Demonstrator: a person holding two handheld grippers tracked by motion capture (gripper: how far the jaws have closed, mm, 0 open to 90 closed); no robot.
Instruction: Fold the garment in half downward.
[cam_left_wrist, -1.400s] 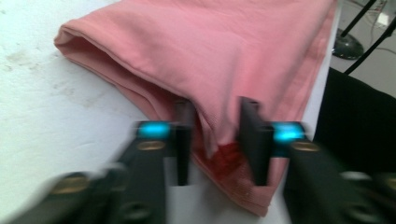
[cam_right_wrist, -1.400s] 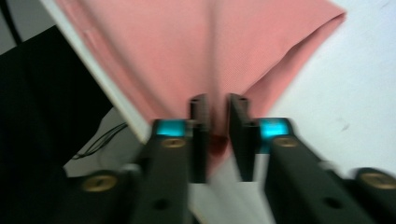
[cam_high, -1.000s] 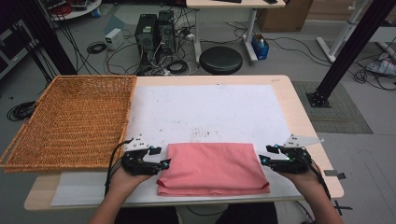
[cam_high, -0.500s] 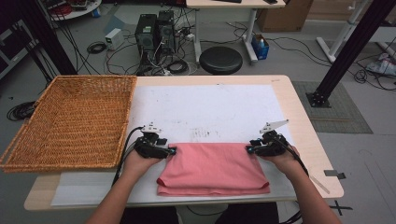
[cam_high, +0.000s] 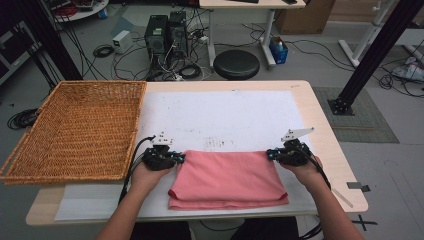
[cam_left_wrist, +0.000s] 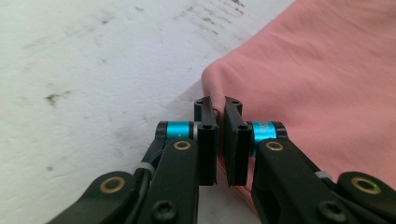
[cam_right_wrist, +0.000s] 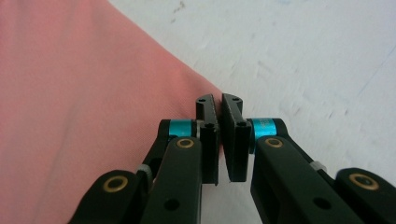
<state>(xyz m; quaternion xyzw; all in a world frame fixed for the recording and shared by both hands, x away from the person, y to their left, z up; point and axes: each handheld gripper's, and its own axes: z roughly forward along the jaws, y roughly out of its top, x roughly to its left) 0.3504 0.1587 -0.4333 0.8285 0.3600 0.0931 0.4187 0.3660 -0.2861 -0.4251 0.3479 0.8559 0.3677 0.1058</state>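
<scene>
Two grippers are counted, one folded pink cloth (cam_high: 229, 179), one wicker basket (cam_high: 75, 127). The left gripper (cam_left_wrist: 218, 106) is pinched on the cloth's far-left corner, jaws just closed on the fabric; the right gripper (cam_right_wrist: 219, 103) is clamped on the far-right corner likewise. The cloth is spread flat between them on the white mat (cam_high: 225, 115), near the table's front edge. Open mat is left beyond; the basket is set off left.
</scene>
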